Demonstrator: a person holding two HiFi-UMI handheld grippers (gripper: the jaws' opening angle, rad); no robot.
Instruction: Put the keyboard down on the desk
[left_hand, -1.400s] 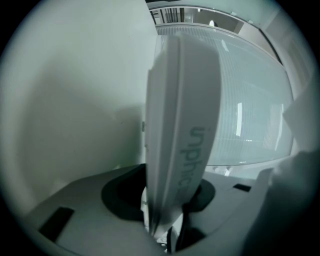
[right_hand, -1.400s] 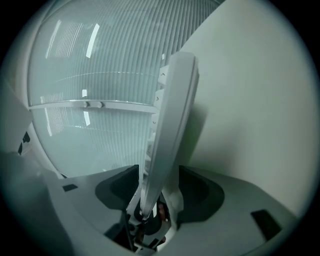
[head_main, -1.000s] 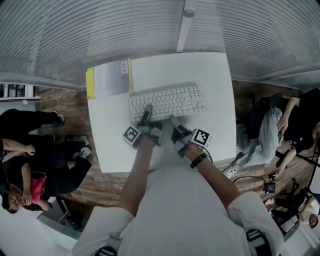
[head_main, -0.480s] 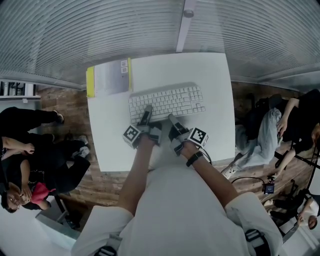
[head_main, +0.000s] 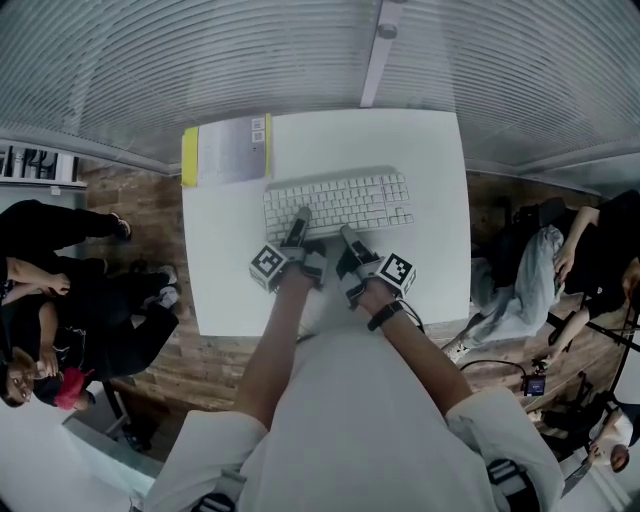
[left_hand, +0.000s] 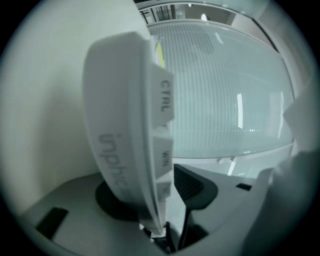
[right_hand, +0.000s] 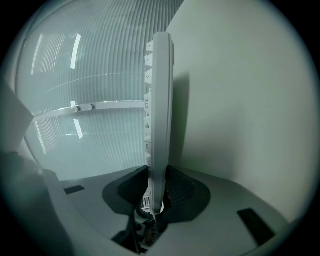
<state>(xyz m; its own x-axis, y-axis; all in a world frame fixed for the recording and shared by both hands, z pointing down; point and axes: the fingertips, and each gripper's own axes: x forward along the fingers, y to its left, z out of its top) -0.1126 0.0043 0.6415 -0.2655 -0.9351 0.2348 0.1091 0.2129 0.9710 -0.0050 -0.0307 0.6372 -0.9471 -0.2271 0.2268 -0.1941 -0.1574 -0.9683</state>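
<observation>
The white keyboard (head_main: 338, 203) lies near the middle of the white desk (head_main: 430, 160). Both grippers are at its near edge. My left gripper (head_main: 298, 218) has the keyboard's left end, by the CTRL key, between its jaws (left_hand: 155, 192). Those jaws are opening: one pad rests on the underside and the other pad (left_hand: 189, 184) stands clear of the keys. My right gripper (head_main: 348, 236) takes the near edge further right. In the right gripper view its jaws (right_hand: 157, 187) are closing, with both dark pads against the thin keyboard (right_hand: 161, 100).
A grey booklet with a yellow edge (head_main: 232, 150) lies at the desk's far left corner, just behind the keyboard. A ribbed wall runs behind the desk. People sit on the floor at the left (head_main: 60, 300) and at the right (head_main: 590, 250).
My right gripper has moved forward and left to the keyboard's near edge, and its jaws have come together on it. The left gripper stays at the keyboard.
</observation>
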